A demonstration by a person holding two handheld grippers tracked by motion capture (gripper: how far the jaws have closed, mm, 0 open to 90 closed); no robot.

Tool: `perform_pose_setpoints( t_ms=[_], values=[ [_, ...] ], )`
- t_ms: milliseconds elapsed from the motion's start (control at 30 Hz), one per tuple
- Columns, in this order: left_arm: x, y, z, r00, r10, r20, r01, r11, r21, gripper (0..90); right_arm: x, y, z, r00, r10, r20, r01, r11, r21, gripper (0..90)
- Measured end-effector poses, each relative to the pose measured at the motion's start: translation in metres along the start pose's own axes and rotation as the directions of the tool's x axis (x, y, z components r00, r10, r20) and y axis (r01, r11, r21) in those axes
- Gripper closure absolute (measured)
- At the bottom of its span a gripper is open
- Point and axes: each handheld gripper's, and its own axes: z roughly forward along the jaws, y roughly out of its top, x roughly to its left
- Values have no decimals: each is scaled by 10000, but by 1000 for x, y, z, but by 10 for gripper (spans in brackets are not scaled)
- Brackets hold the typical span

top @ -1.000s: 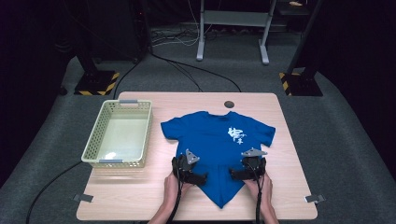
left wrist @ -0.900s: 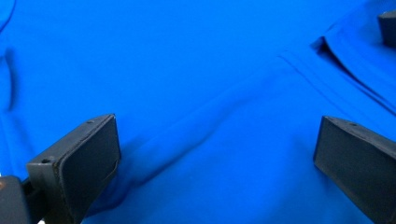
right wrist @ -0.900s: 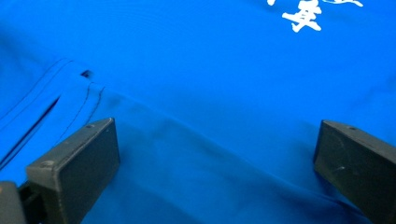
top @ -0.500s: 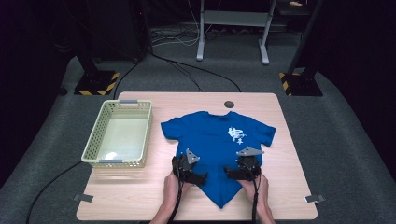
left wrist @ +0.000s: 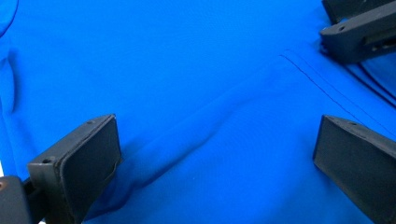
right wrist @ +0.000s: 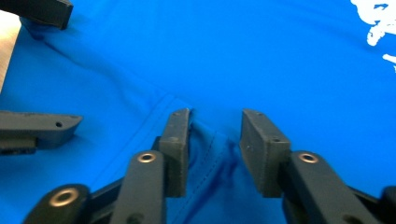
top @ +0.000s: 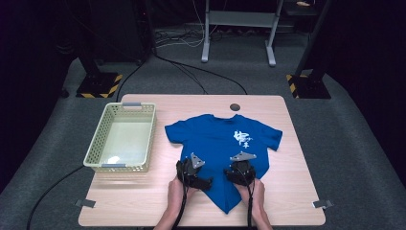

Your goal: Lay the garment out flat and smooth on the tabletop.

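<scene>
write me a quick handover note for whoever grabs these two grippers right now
Left hand-held gripper: open, jaws wide over the blue cotton T-shirt, near its lower left edge.
Right hand-held gripper: jaws have just been closing, a bunched hem fold sits between them, pads not yet pressing.
Shirt lies flat, print up, on the wooden table; cream plastic basket sits left of it.
Done: nothing folded.
Left: probably grip, fold, put in basket.

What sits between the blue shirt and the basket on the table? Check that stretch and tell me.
Nothing visible does. The blue shirt lies flat just right of the basket, with bare table between them. Both the left gripper and right gripper are already at the shirt's lower part; the right's jaws have just been closing around a fold of fabric.
</scene>
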Motion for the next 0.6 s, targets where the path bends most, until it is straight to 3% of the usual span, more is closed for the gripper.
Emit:
perform_pose_setpoints(
  t_ms=[600],
  values=[
    [0, 0, 0, 10000, -15, 11, 15, 10000, -2, 4, -4, -2, -2, 9988, -256, -422, 250, 9996, -131, 844]
  ],
)
